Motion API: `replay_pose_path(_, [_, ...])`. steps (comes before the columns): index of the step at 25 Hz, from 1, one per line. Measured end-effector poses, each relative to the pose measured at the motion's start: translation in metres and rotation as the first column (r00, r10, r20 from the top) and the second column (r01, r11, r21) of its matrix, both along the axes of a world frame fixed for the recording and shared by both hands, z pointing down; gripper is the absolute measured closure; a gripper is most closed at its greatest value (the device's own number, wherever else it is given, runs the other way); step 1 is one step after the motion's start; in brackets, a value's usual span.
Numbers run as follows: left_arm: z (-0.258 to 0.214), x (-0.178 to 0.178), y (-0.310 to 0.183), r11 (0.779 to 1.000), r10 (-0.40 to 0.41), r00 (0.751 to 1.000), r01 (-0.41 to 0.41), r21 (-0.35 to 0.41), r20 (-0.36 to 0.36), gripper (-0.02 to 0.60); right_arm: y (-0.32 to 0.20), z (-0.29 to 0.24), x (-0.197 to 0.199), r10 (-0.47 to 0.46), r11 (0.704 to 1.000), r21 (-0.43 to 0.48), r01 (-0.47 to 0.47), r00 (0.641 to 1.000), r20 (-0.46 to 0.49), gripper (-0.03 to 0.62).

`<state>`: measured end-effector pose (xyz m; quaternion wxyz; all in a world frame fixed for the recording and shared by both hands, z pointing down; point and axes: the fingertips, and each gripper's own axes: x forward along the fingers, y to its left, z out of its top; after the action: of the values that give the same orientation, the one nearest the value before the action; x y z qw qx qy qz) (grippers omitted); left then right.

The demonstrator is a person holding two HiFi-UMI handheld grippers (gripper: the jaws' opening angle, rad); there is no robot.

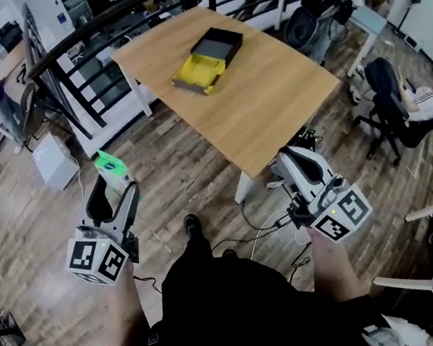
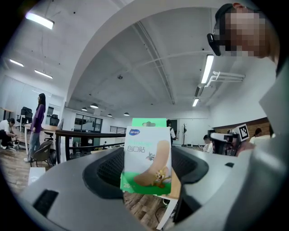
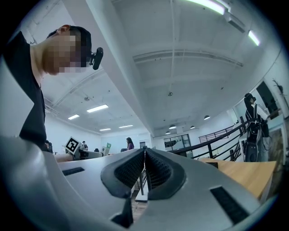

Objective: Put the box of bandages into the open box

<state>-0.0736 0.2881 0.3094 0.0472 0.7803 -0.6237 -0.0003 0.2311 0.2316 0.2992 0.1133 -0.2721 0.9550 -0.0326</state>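
My left gripper point(image 1: 113, 183) is shut on a small green-and-white box of bandages point(image 1: 111, 168), held upright over the wooden floor at the lower left. In the left gripper view the bandage box point(image 2: 148, 155) stands between the two jaws, a cartoon plaster printed on its front. The open box point(image 1: 208, 60), black outside with a yellow flap, lies on the far part of the wooden table point(image 1: 271, 106), well beyond both grippers. My right gripper point(image 1: 297, 157) hangs near the table's front corner; its jaws point(image 3: 144, 169) are shut with nothing between them.
A black railing point(image 1: 96, 41) runs behind the table's left side. A white case point(image 1: 54, 161) stands on the floor at the left. Cables point(image 1: 267, 225) trail under the table's front corner. People sit or stand at desks at the far left and right.
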Motion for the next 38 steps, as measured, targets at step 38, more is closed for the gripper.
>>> replay_pose_path(38, [0.036,-0.207,-0.207,0.999,0.052,0.992,-0.052,0.003,-0.114,0.252,-0.198,-0.011,-0.221,0.008,0.999,-0.051,-0.014,0.993,-0.118,0.556])
